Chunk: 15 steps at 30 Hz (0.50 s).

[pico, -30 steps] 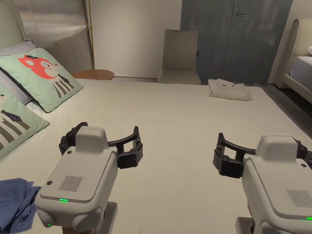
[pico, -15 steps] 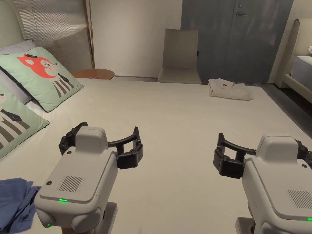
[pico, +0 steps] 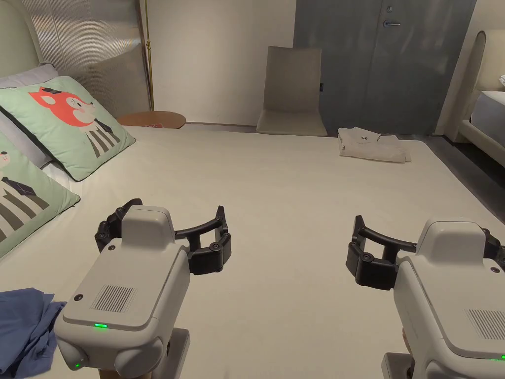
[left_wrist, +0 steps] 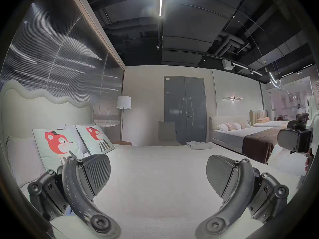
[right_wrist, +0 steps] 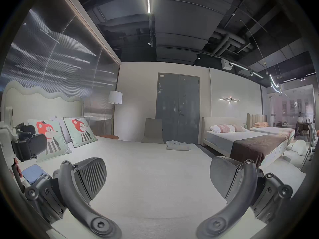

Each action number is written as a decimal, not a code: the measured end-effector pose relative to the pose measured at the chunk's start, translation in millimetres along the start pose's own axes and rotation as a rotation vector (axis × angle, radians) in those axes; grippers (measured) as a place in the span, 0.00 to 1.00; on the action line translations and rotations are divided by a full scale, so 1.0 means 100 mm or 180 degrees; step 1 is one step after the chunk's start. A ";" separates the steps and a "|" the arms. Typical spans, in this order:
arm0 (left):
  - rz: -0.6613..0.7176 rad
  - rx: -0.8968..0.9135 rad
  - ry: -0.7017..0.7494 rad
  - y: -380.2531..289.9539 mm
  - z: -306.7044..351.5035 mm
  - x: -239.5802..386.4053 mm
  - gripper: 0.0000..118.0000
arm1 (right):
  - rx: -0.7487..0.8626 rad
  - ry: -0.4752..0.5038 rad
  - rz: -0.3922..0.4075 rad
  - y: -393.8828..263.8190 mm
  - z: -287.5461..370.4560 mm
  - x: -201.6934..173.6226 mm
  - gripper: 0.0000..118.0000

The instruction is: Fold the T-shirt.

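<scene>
A crumpled blue T-shirt [pico: 22, 325] lies at the near left edge of the cream bed [pico: 276, 197], beside my left gripper's body; it is also in the right gripper view [right_wrist: 32, 173]. A folded white T-shirt [pico: 370, 144] rests at the bed's far right corner, seen too in the left gripper view [left_wrist: 198, 144] and the right gripper view [right_wrist: 177, 147]. My left gripper [pico: 176, 209] hovers low over the bed, jaws wide apart and empty [left_wrist: 158, 166]. My right gripper [pico: 419, 226] hovers level with it to the right, also open and empty [right_wrist: 158, 170].
Two green fox pillows [pico: 74, 123] lean at the left by the headboard. A beige chair [pico: 292, 94] and a round wooden side table [pico: 153, 119] stand beyond the bed's far edge, before a grey door [pico: 384, 59]. Another bed [right_wrist: 241, 139] stands to the right.
</scene>
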<state>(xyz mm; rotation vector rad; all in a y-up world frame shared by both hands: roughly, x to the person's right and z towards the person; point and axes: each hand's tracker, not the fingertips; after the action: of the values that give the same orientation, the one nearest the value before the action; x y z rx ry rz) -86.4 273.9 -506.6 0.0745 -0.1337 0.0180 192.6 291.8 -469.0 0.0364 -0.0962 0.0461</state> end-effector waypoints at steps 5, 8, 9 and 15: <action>-0.0005 -0.0002 0.0008 0.01 0.00 0.00 0.94 | 0.0005 0.0009 0.0003 -0.01 -0.01 0.00 1.00; 0.0003 0.0000 0.0006 0.01 0.01 0.01 0.94 | 0.0001 0.0014 0.0003 -0.04 -0.03 0.00 1.00; 0.0005 -0.0009 0.0002 0.01 0.01 0.01 0.94 | -0.0001 0.0015 0.0002 -0.04 -0.03 0.00 1.00; 0.0000 -0.0010 0.0001 0.01 0.01 0.01 0.94 | 0.0005 0.0007 -0.0019 -0.03 -0.02 0.00 1.00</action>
<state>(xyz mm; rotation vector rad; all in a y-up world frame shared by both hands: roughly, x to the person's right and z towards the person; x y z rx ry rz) -86.0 274.9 -505.5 0.0713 -0.1335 0.0178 193.3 289.0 -471.1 0.0382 -0.0937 0.0402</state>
